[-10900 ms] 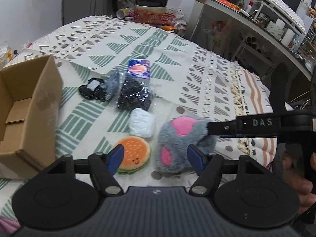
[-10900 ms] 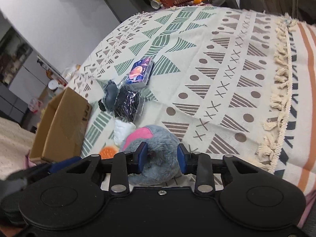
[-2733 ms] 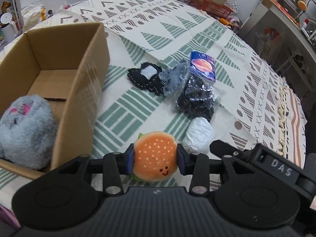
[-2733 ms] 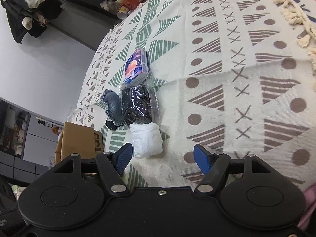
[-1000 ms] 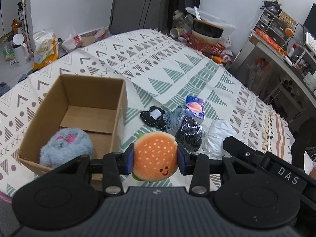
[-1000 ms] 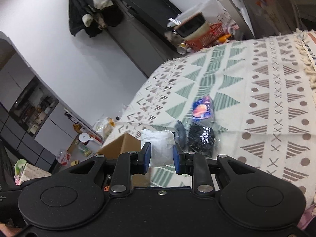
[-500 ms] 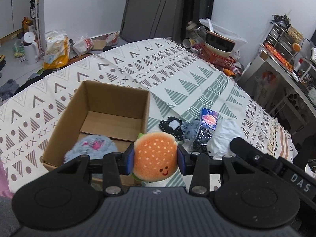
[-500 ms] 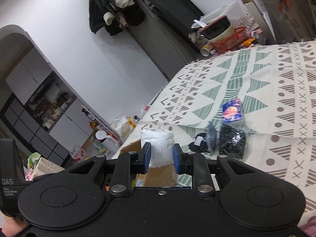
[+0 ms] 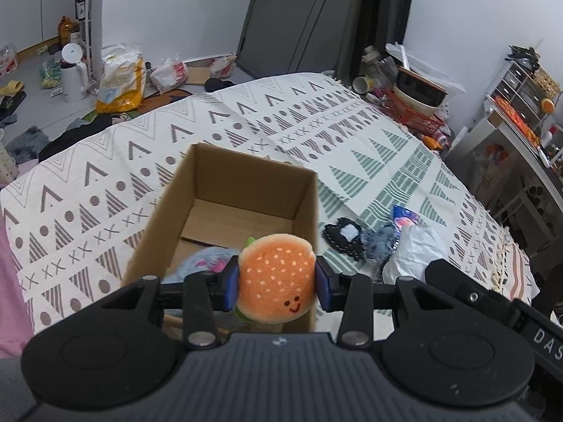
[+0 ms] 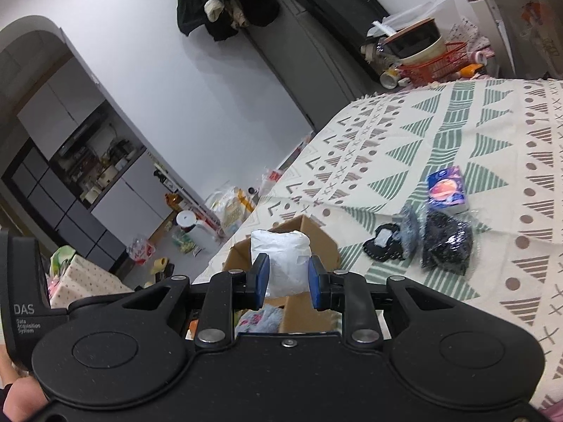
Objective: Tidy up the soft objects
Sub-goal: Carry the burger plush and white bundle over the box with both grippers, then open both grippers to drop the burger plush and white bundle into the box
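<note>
Cardboard box (image 9: 225,211) already holds the grey plush (image 9: 207,262). The left hand-held gripper (image 9: 277,283) pinches a burger plush (image 9: 276,274) above it; the right hand-held gripper (image 10: 285,277) is clamped on a white bundle (image 10: 281,256). A black pouch (image 10: 385,244), denim piece (image 10: 410,230), dark bag (image 10: 447,246) and blue packet (image 10: 447,190) remain on the patterned cloth (image 10: 457,123).

Black hand-held gripper (image 9: 277,283) bodies, blue finger pads (image 10: 262,276), silver screws, round discs, white "DAS" lettering
</note>
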Demonstrator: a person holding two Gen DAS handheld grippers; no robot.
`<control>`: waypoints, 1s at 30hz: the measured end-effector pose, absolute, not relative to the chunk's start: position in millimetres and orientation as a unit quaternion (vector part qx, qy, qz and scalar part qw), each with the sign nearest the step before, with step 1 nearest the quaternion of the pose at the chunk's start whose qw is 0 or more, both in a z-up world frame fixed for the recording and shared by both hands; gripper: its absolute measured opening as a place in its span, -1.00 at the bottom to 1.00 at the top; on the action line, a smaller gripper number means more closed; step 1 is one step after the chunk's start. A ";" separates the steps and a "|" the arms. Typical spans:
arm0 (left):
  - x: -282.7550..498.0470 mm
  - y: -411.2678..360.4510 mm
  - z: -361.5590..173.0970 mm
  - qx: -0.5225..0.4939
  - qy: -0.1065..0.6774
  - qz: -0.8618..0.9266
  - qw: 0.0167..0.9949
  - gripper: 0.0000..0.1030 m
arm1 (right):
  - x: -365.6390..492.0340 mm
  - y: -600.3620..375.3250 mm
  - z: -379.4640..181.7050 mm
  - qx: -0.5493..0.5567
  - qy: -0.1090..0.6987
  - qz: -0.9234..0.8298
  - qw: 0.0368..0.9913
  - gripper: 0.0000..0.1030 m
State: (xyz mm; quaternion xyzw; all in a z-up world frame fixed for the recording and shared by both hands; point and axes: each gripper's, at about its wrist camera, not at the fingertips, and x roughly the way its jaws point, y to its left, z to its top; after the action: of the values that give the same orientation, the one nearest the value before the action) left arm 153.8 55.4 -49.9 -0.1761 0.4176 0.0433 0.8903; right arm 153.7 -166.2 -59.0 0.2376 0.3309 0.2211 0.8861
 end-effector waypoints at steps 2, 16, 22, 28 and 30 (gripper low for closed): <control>154.4 63.3 -51.9 -0.181 0.417 0.049 0.889 -0.19 | 155.1 -161.0 -59.5 0.236 0.334 0.224 0.885 -0.54; 177.5 98.5 -75.6 -0.201 0.429 0.060 0.878 -0.19 | 173.2 -117.7 -74.7 0.229 0.365 0.237 0.871 -0.54; 194.1 108.7 -82.3 -0.201 0.436 0.061 0.875 -0.19 | 187.3 -100.7 -84.0 0.217 0.377 0.227 0.871 -0.53; 210.1 112.6 -90.6 -0.198 0.445 0.056 0.872 -0.18 | 198.7 -95.5 -91.2 0.216 0.384 0.219 0.871 -0.53; 214.8 112.3 -93.8 -0.199 0.449 0.054 0.870 -0.18 | 202.0 -94.3 -92.3 0.216 0.385 0.214 0.871 -0.53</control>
State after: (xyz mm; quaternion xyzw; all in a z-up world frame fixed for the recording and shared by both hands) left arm 214.8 112.3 -93.8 -0.1995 0.4485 0.0544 0.8695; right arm 202.0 -94.3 -92.3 0.2161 0.3854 0.2141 0.8712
